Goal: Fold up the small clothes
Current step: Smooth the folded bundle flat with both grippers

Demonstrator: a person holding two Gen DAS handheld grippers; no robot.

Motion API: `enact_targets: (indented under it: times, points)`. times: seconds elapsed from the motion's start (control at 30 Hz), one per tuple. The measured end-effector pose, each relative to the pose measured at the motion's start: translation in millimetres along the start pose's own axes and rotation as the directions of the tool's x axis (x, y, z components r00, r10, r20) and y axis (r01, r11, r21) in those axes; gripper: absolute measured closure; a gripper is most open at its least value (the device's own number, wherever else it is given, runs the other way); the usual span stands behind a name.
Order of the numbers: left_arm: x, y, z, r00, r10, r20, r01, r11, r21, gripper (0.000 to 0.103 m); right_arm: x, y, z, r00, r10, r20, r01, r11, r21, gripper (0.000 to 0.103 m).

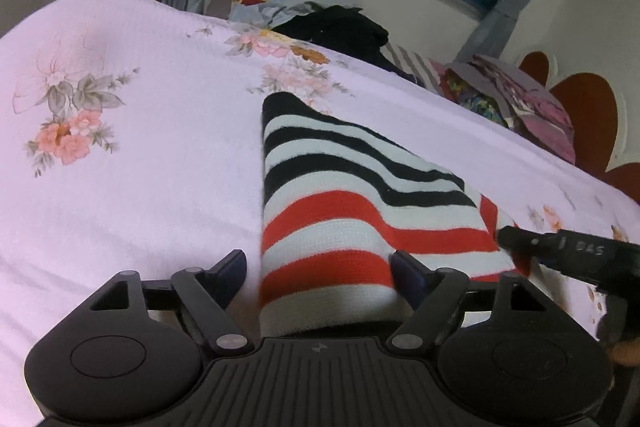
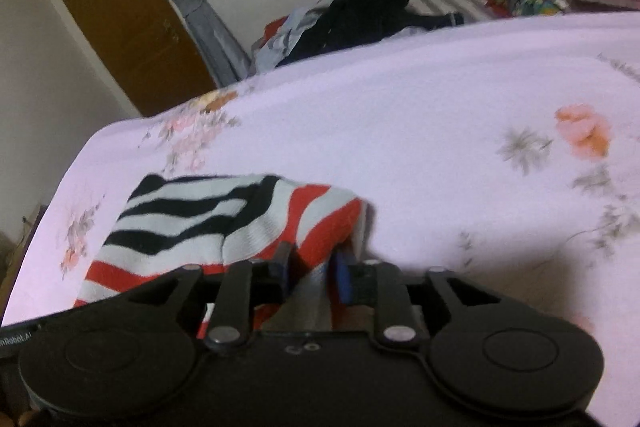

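Note:
A small knitted garment with black-and-white and red-and-white stripes lies folded on the pink floral bedsheet. My left gripper hovers over its near end, open wide. One finger stands over bare sheet left of the garment's edge and the other over the red stripes, and neither pad presses on the cloth. My right gripper comes in from the right at the garment's red corner. In the right wrist view the right gripper is shut on a lifted, bunched red-and-white fold of the garment.
A heap of dark clothes lies at the bed's far edge under the window. A stack of folded coloured clothes sits at the far right by a red headboard. A brown door stands beyond the bed's left edge.

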State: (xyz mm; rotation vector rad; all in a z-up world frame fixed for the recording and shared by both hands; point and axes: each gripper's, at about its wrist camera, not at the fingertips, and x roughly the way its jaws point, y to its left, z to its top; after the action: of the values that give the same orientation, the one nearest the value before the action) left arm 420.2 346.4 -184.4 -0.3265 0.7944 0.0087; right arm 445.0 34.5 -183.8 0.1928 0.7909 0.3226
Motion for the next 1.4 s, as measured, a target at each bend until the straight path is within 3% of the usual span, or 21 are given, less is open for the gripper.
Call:
enact_targets:
  times: [0.33,0.53,0.77,1.03,1.17,1.4]
  points:
    - [-22.3,-4.5,-7.0,1.0,0.009,-0.004,-0.008,1.0,0.01,0.024,-49.5,28.8,-16.0,0.998,0.061,0.032,-0.059,0.995,-0.075,0.076]
    - [-35.4,-9.1,-19.5,1.0,-0.002,-0.022,0.002,1.0,0.023,0.024,-57.5,41.8,-34.3,0.999,0.044,0.008,-0.043,0.993,-0.113,0.075]
    - [-35.7,-0.8,-43.0,0.998,-0.016,-0.058,0.016,1.0,0.001,0.024,-46.9,38.5,-50.2,0.999,-0.042,-0.017,0.039,0.987,-0.157,0.08]
    - [-66.3,5.3,-61.1,0.996,-0.042,-0.073,0.043,0.999,0.015,0.024,-93.4,51.4,-79.6,0.999,-0.04,0.017,0.042,0.98,-0.197,0.074]
    - [-61.9,13.7,-79.2,0.992,-0.045,-0.116,0.045,0.999,0.0,0.024,-101.3,45.3,-97.4,0.998,-0.063,-0.025,0.059,0.986,-0.155,0.072]
    - [-59.4,9.6,-82.5,0.993,-0.04,-0.11,0.043,0.999,0.026,0.024,-88.4,28.1,-118.3,0.991,-0.113,-0.077,0.107,0.991,-0.076,0.075]
